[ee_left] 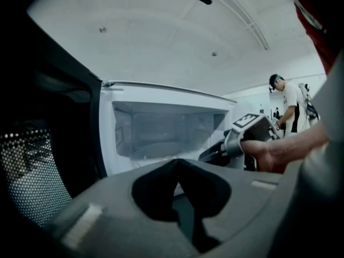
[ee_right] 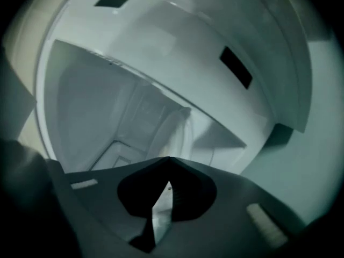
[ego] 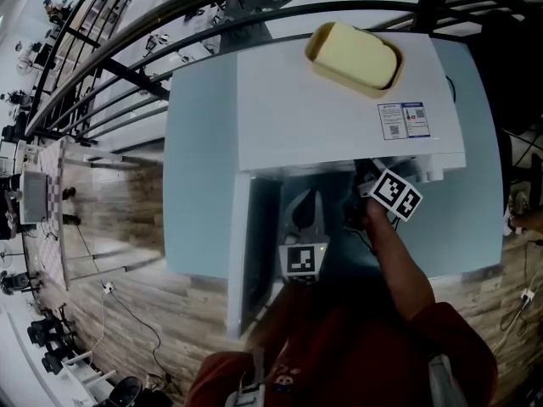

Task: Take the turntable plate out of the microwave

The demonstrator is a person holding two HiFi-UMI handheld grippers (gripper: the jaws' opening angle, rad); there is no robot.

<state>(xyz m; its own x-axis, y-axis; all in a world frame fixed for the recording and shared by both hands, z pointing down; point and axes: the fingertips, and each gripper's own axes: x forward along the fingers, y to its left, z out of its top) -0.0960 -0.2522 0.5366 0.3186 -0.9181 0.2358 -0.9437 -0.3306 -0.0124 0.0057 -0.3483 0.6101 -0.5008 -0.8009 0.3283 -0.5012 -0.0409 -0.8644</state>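
Site: a white microwave is set on a pale blue surface, over a wood-plank floor. Its door is swung fully open to the left, and the mesh window is seen from the inside. A yellow lidded container is placed on top of the microwave, near the back, with a printed label stuck in front of it towards the right.

Turntable plate: seen as a pale, shallow disc lying flat on the cavity floor, still inside the microwave. Detail is blurred by haze.

Left tool: held just outside the door opening and aimed into the cavity. Its jaws are closed tip to tip, and nothing is caught between them.

Right tool: pushed into the right side of the cavity and gripped by a hand. Its jaws are also brought together at the tips. A pale curved edge is seen just beyond them; whether it is touched cannot be told.

Background: a standing person is noted far off to the right, and red sleeves are seen at the lower edge of the head view.
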